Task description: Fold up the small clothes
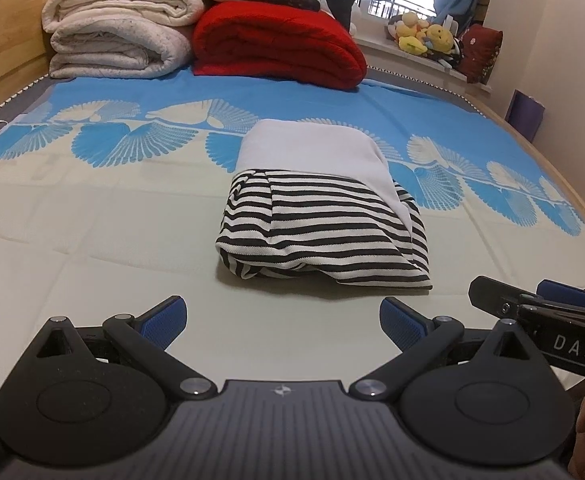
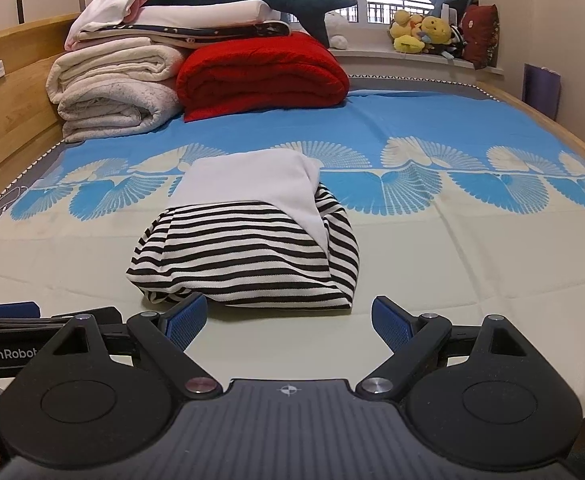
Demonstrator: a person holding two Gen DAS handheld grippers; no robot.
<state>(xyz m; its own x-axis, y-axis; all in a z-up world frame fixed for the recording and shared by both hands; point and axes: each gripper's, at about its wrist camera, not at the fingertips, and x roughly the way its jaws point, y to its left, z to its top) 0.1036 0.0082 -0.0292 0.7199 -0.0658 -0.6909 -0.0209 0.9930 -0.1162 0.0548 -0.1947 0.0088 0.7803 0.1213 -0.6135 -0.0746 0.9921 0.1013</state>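
A small garment with black-and-white stripes and a plain white part (image 1: 316, 216) lies folded into a compact bundle on the bed; it also shows in the right wrist view (image 2: 248, 240). My left gripper (image 1: 282, 320) is open and empty, just in front of the bundle. My right gripper (image 2: 288, 320) is open and empty, just in front of the bundle's near edge. The right gripper also shows at the right edge of the left wrist view (image 1: 540, 312). The left gripper shows at the left edge of the right wrist view (image 2: 12, 320).
The bed sheet (image 1: 92, 220) is cream with a blue fan pattern. A red folded quilt (image 1: 276, 44) and white folded blankets (image 1: 120, 36) are stacked at the far end against a wooden headboard (image 2: 8, 92). Plush toys (image 2: 424, 32) sit on the window sill.
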